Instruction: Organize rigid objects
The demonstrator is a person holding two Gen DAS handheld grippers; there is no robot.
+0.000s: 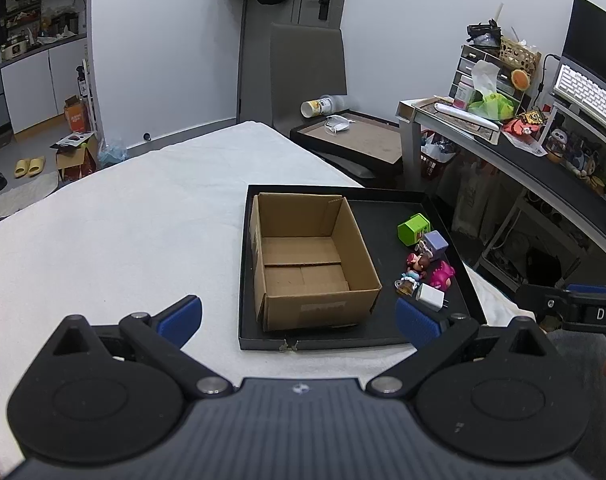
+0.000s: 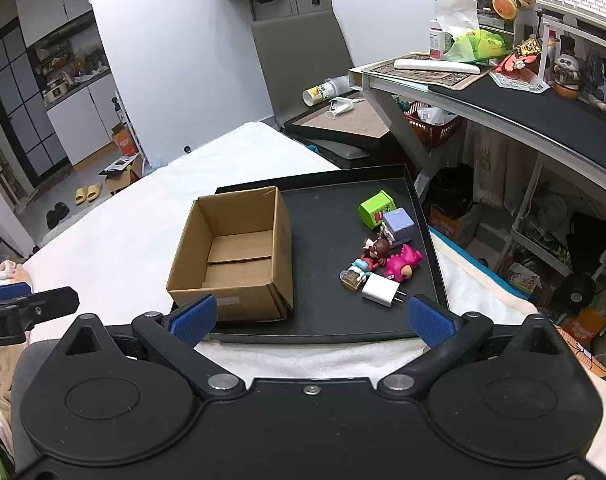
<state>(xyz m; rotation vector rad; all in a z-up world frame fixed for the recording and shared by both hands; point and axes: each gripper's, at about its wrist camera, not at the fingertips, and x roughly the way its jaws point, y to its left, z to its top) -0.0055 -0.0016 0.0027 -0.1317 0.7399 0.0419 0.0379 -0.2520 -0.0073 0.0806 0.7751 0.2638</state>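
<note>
Nearest the lens: left gripper with blue pads spread wide, nothing between them; right gripper likewise spread and holding nothing. Just ahead of both, a shallow black rectangular tray on a white towel-covered surface. On the tray, ahead and slightly left of the right gripper, an open brown cardboard box, only its own bottom flaps visible inside. Ahead and right of the right gripper, loose on the tray beside the box: a white plug-in charger block closest, then a small blue-capped figurine, a pink plastic dinosaur toy, a brown-haired doll figure, a lilac cube toy and a green cube toy farthest.
</note>
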